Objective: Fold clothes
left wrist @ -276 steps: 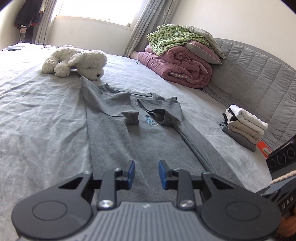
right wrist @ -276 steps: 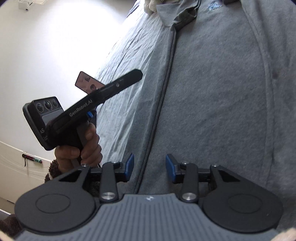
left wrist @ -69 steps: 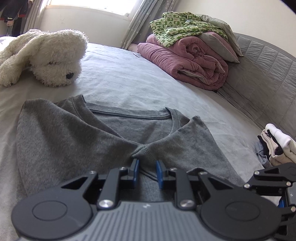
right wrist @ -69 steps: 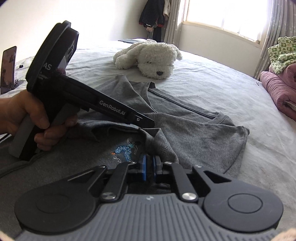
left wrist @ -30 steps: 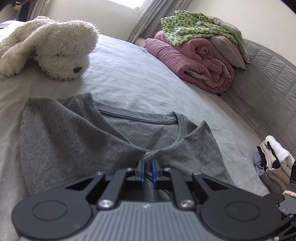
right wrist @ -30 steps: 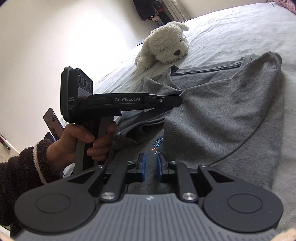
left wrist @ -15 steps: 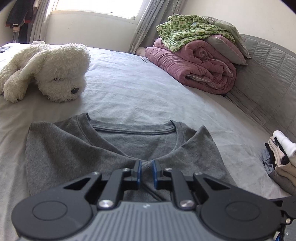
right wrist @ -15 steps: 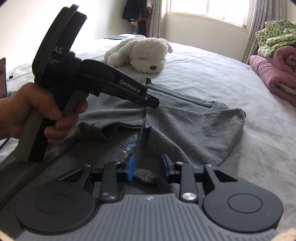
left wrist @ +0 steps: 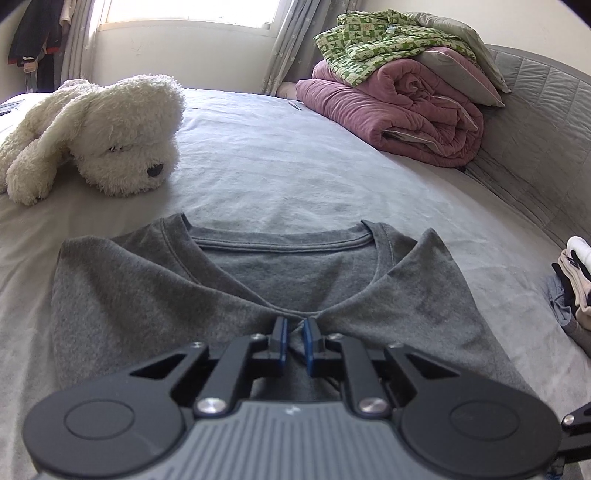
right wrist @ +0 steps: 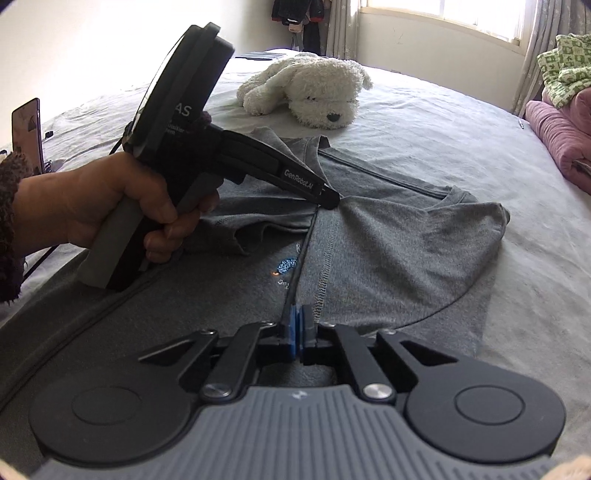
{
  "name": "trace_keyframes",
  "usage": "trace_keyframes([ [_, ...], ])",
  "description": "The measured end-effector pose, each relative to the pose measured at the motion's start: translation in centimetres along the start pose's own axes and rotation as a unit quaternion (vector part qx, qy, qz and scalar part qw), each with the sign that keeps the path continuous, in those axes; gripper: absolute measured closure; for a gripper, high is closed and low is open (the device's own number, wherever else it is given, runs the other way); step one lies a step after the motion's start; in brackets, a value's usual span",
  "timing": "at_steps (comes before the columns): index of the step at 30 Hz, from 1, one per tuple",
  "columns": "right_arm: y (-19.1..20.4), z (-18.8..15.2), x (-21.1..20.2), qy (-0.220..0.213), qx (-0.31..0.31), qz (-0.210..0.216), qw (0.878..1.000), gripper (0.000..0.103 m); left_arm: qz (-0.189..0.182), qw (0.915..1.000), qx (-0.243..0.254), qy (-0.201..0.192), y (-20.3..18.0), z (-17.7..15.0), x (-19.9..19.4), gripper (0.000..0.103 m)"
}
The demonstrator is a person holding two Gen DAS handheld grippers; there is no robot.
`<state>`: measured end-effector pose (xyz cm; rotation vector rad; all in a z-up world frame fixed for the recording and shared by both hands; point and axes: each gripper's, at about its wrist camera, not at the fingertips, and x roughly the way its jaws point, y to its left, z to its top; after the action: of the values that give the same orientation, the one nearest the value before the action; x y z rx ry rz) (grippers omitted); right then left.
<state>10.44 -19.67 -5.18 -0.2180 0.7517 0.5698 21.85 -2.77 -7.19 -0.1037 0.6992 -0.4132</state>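
Through the left wrist we see our left gripper (left wrist: 294, 341) pinching a fold of the grey shirt (left wrist: 147, 295) spread on the bed (left wrist: 295, 166). Through the right wrist, our right gripper (right wrist: 297, 325) is clamped tight on the shirt's hemmed edge

Ahead of me, at the upper left of the left view, a white plush dog (left wrist: 99, 136) lies on the grey bedsheet (left wrist: 280, 162). At the upper right a rolled pink quilt (left wrist: 399, 110) carries a green patterned blanket (left wrist: 373, 40), against the grey padded headboard (left wrist: 543, 129). A window (left wrist: 188, 11) glows at the top. A stack of folded clothes (left wrist: 572, 288) sits at the right edge.
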Motion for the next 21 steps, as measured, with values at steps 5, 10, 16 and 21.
trace_keyframes([
  [5,0.1,-0.2,0.5,0.016,-0.003,0.019,1.000,0.100,-0.002,1.0000,-0.002,-0.002,0.2,0.0,0.1,0.091],
  [10,0.1,-0.1,0.8,0.005,0.018,0.025,1.000,0.094,-0.006,0.9999,-0.010,-0.009,0.3,-0.1,-0.3,0.091],
  [16,-0.7,0.5,-0.6,-0.029,0.073,0.042,0.996,0.072,-0.014,0.9985,-0.052,-0.013,1.9,0.3,-2.9,0.090],
  [21,-0.6,1.2,-1.0,-0.051,0.088,0.073,0.992,0.070,-0.007,0.9991,-0.038,-0.018,3.3,0.1,-6.2,0.091],
])
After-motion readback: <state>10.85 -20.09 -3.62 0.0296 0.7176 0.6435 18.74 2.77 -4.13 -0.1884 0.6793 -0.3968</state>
